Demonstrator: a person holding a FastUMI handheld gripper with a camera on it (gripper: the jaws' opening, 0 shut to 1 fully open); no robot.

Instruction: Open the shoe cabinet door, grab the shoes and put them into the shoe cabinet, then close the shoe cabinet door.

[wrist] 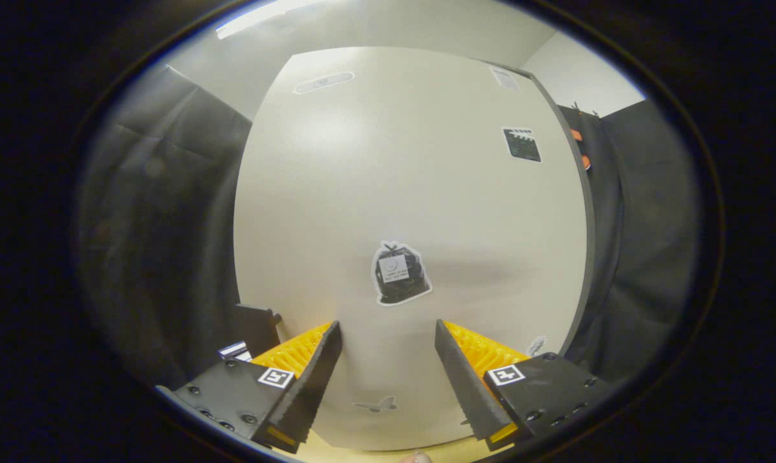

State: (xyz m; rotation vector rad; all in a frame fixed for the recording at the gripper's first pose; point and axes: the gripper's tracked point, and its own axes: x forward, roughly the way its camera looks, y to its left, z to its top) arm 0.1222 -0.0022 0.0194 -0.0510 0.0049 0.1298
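So we're facing the shoe cabinet door [414, 212] dead on at 12 o'clock, shut and flat, long axis running 12 to 6, its dark edge off toward 3. Our gripper [388, 350] sits spread wide, nothing between the fingers.

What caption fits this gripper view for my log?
Gripper with open fingers faces the shut pale cabinet door, a bag sticker just ahead between them.

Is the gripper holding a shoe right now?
No, the gripper is open with nothing between its fingers, facing the shoe cabinet door.
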